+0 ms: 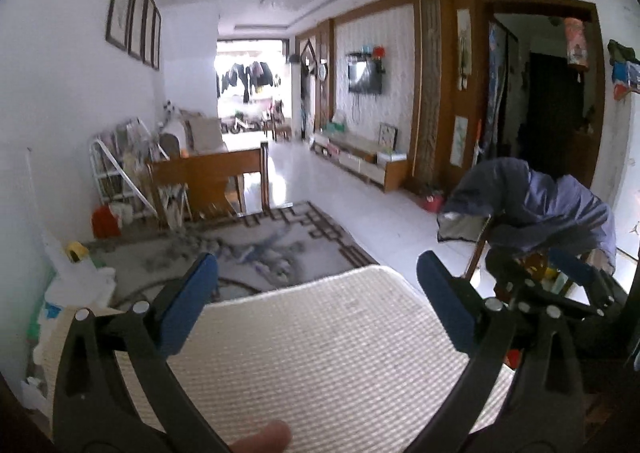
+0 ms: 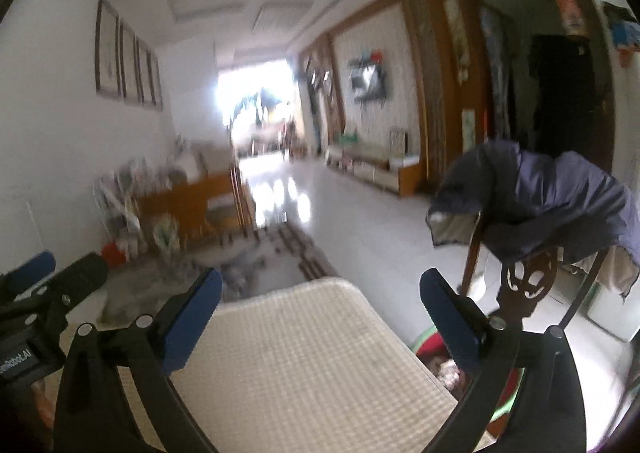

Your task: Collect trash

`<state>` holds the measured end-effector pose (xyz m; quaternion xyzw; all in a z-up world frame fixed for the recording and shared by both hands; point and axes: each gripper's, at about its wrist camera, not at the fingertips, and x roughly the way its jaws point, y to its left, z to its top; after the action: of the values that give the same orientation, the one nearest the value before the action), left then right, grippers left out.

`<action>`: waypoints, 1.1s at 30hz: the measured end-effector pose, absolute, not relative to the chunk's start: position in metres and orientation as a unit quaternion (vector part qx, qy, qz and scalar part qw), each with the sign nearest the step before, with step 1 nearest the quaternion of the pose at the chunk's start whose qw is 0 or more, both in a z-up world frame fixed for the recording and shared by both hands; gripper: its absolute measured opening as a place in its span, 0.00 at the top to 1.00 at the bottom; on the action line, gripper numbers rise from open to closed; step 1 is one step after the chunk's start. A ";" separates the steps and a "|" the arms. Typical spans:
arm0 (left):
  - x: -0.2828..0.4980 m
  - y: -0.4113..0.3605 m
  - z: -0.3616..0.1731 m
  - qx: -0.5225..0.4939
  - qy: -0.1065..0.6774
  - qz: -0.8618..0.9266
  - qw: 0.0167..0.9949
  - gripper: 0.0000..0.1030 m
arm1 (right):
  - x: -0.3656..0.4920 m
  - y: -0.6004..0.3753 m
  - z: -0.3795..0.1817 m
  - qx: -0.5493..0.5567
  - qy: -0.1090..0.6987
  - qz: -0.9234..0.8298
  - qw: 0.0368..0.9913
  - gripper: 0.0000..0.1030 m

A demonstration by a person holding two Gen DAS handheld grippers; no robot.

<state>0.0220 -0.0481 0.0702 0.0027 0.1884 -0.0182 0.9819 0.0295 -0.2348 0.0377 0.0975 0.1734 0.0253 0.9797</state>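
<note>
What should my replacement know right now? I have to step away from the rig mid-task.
Left gripper: open, empty, held above the cream woven mat.
Right gripper: open, empty, over the same mat.
Trash: none held. A green-rimmed red container with something inside sits low beside the mat's right edge, near the wooden chair draped with a purple garment.
Done: nothing visibly collected.
Left: find the trash, pick it up, bin it.

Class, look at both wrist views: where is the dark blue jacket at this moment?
The dark blue jacket is draped over the back of a wooden chair on the right side of both views, beyond the cream mat and before the dark doorway.
</note>
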 end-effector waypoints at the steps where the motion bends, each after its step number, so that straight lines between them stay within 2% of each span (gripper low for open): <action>1: 0.019 -0.045 0.072 -0.001 0.187 -0.021 0.982 0.05 | 0.028 -0.236 0.038 0.109 0.172 0.028 0.979 0.07; 8: 0.011 -0.027 0.082 -0.040 0.189 -0.014 0.981 0.05 | 0.015 -0.236 0.043 0.125 0.168 0.016 0.978 0.07; 13: 0.001 -0.026 0.085 -0.035 0.174 0.004 0.984 0.05 | 0.010 -0.234 0.043 0.133 0.174 0.013 0.976 0.07; 33: -0.001 -0.016 0.082 -0.051 0.198 0.006 0.979 0.05 | 0.000 -0.227 0.043 0.119 0.178 0.010 0.977 0.07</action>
<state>-0.0007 -0.0160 0.0818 -0.0514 0.1980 0.0059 0.9788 -0.0002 -0.2268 0.0428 0.1188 0.1785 0.0101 0.9767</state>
